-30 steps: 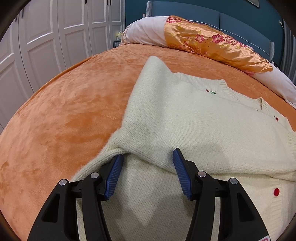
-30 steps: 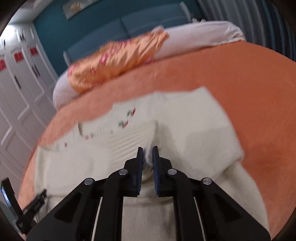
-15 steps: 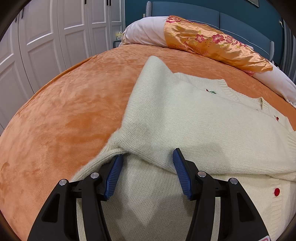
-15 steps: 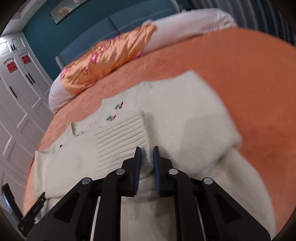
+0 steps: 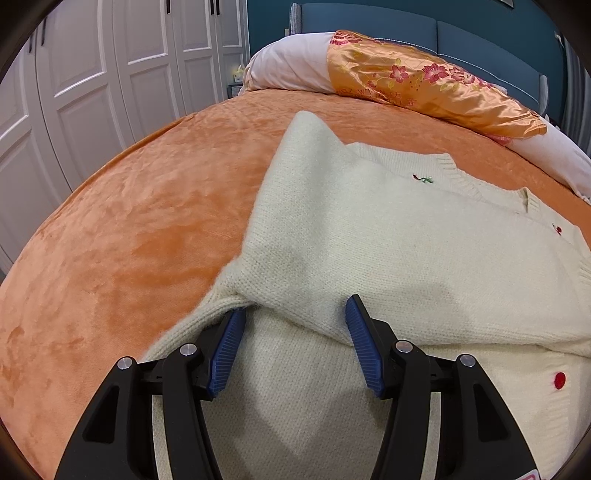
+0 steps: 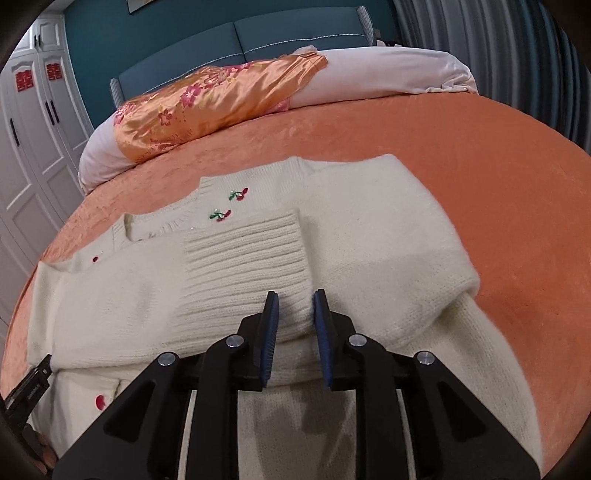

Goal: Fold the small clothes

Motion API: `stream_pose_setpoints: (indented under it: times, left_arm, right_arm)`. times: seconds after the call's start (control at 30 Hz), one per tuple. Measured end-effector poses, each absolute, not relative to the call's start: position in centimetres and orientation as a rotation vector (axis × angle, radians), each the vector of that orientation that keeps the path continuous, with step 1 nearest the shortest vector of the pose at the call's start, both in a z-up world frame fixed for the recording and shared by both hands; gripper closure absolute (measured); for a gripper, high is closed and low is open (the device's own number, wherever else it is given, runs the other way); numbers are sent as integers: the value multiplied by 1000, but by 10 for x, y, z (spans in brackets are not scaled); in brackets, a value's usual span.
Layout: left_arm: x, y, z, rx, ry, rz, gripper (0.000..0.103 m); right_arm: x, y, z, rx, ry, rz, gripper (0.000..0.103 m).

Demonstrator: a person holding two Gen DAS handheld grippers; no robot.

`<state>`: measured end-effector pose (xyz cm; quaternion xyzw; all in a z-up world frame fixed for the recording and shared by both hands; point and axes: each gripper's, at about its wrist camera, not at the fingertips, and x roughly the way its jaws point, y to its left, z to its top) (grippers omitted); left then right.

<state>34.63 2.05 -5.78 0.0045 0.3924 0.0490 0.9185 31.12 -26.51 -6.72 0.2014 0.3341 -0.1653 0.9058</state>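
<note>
A cream knit cardigan (image 5: 388,236) with red buttons and cherry embroidery lies on the orange bed cover (image 5: 140,229). Both sleeves are folded across its chest. My left gripper (image 5: 293,314) is open and empty, its blue pads on either side of the folded left sleeve's lower edge. In the right wrist view the cardigan (image 6: 369,236) shows the right sleeve's ribbed cuff (image 6: 243,254) lying flat over the chest. My right gripper (image 6: 295,299) is open, with the cuff's near corner between its pads, no longer pinched.
An orange floral satin pillow (image 5: 424,85) and a pale pink bolster (image 5: 291,62) lie at the bed's head before a blue headboard (image 5: 369,16). White wardrobe doors (image 5: 92,74) stand at the left. Grey curtains (image 6: 498,55) hang at the right.
My right gripper carried the sleeve cuff over the chest, laid it down and opened. The left gripper has not moved.
</note>
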Motion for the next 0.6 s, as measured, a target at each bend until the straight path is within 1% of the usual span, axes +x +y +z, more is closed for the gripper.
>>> stream_pose_setpoints:
  times: [0.1, 0.13, 0.17, 0.2, 0.27, 0.4, 0.47, 0.5, 0.6]
  left_arm:
    - [347, 21, -58, 8, 806, 100, 48]
    - [346, 20, -58, 9, 806, 101, 48]
    - [347, 20, -58, 9, 806, 101, 48]
    - [346, 20, -58, 10, 806, 101, 48]
    - [346, 20, -58, 10, 805, 102, 48]
    - [346, 20, -59, 10, 805, 102, 48]
    - [346, 20, -59, 11, 805, 103, 48]
    - [346, 20, -59, 11, 805, 103, 48]
    - [346, 19, -59, 9, 805, 102, 48]
  right_arm:
    - [304, -265, -63, 419, 656, -372, 82]
    - [292, -261, -56, 386, 606, -472, 82]
    - [283, -259, -50, 370, 563, -537, 78]
    - [277, -258, -47, 370, 531, -544, 78]
    - [273, -253, -42, 365, 495, -502, 78]
    - [292, -226, -25, 312, 515, -291, 78]
    - [312, -200, -16, 265, 565, -168, 78]
    - [334, -174, -17, 198, 666, -82, 75]
    - [363, -128, -32, 73, 808, 6, 75]
